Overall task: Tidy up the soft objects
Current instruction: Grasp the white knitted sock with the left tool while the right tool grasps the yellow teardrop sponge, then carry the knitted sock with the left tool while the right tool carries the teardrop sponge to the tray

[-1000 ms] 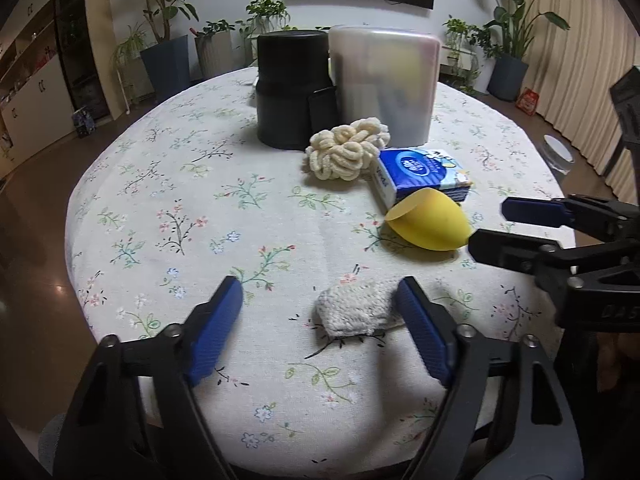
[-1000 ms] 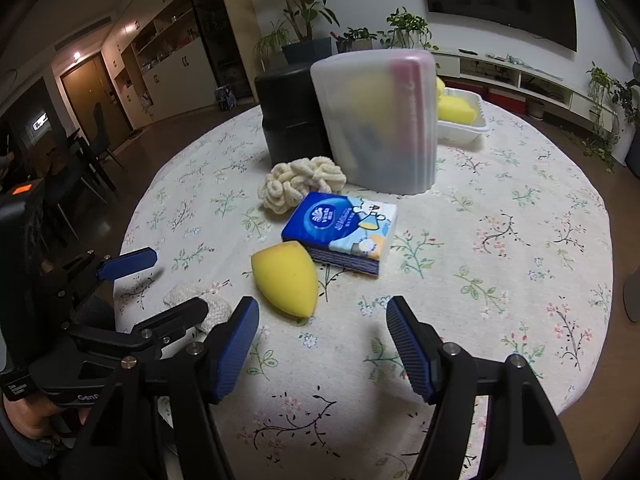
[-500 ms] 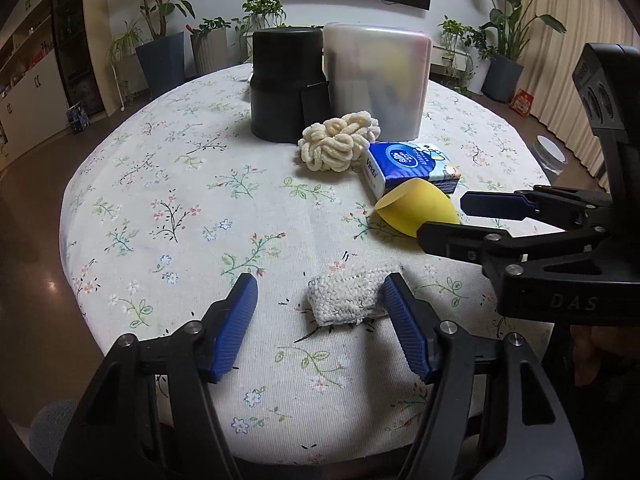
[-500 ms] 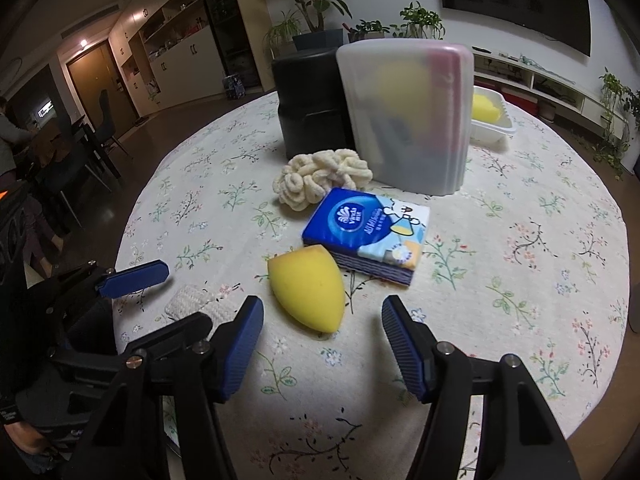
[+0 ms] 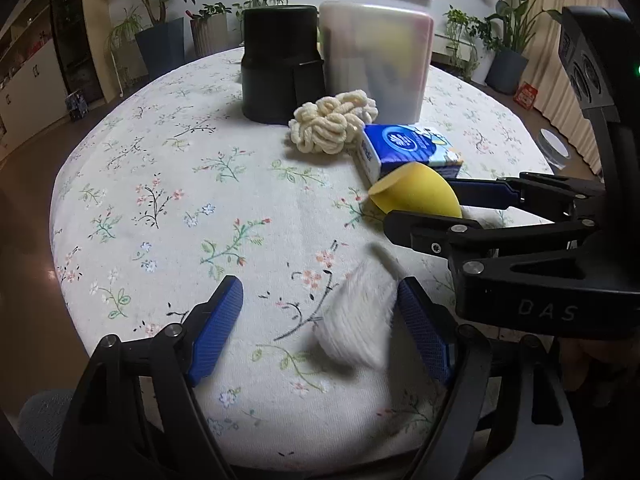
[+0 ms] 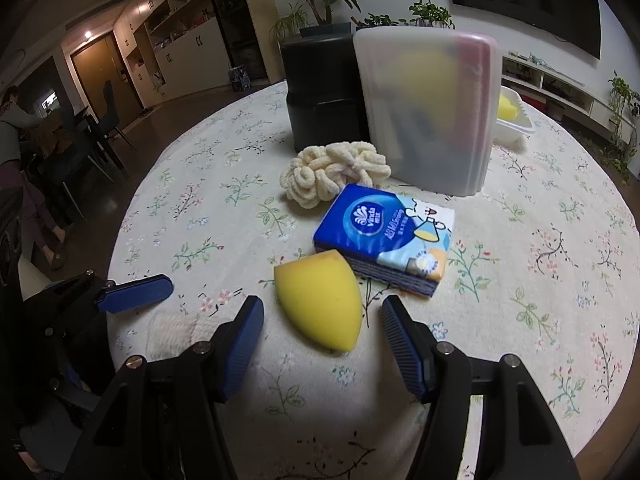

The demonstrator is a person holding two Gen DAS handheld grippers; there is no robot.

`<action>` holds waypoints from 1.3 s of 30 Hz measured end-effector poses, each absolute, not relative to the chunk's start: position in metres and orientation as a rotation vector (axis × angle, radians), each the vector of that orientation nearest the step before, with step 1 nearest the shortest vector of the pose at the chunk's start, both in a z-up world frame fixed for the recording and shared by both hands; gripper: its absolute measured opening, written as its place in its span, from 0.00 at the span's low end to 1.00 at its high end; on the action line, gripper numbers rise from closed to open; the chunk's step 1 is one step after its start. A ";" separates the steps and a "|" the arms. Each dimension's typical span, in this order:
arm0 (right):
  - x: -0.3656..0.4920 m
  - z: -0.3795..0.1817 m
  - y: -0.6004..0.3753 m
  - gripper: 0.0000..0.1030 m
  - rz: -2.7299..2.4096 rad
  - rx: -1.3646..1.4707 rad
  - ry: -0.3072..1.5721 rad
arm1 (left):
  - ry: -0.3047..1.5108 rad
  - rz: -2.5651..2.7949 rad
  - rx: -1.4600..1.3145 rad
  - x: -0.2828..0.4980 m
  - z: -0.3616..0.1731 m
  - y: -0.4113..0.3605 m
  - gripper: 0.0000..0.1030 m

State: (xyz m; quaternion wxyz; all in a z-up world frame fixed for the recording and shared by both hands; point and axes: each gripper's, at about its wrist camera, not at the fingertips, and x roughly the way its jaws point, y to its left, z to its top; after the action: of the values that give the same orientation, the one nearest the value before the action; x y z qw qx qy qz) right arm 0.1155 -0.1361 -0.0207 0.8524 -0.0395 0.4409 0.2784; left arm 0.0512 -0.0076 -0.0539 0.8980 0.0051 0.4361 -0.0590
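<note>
A small white woolly pad (image 5: 356,320) lies blurred on the flowered tablecloth (image 5: 168,184), tipped up against the right-hand finger of my left gripper (image 5: 320,332). Its jaws are opening and neither pad presses on it. A yellow teardrop sponge (image 6: 320,300) rests between the fingers of my right gripper (image 6: 323,348), which stands open with a gap on both sides. The left wrist view shows the same sponge (image 5: 416,196) inside the right gripper (image 5: 456,212). In the right wrist view the white pad (image 6: 172,332) lies by the left gripper's blue finger (image 6: 136,294).
Behind the sponge lie a blue tissue pack (image 6: 384,236) and a cream chenille bundle (image 6: 336,176). Farther back stand a black container (image 6: 324,92), a frosted box (image 6: 428,108) and a white tray (image 6: 514,128). A person (image 6: 16,128) sits far left.
The left jaws narrowed around the white pad, then spread; the pad has shifted to the right finger and tipped up. The right gripper moved forward so that its fingers flank the yellow sponge.
</note>
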 end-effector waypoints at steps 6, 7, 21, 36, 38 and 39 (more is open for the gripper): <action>0.119 -0.025 -0.131 0.61 0.581 -0.112 0.920 | 0.895 -0.125 0.028 0.049 -0.055 -0.006 0.67; 0.118 -0.025 -0.129 0.60 0.579 -0.131 0.914 | 0.892 -0.128 0.032 0.048 -0.055 -0.007 0.66; 0.110 -0.025 -0.129 0.40 0.585 -0.163 0.887 | 0.890 -0.122 0.056 0.035 -0.052 -0.012 0.40; 0.096 -0.008 -0.157 0.40 0.555 -0.057 0.876 | 0.870 -0.138 0.029 0.035 -0.043 -0.009 0.23; 0.095 -0.007 -0.161 0.40 0.547 -0.041 0.876 | 0.868 -0.131 0.028 0.035 -0.042 -0.008 0.23; 0.095 -0.006 -0.163 0.40 0.544 -0.033 0.877 | 0.867 -0.129 0.027 0.035 -0.041 -0.007 0.23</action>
State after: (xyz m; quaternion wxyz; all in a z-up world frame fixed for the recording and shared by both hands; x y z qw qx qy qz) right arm 0.0951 -0.1634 -0.0060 0.8697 -0.0158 0.4192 0.2602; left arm 0.0349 -0.0074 -0.0413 0.9053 0.0131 0.4199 -0.0626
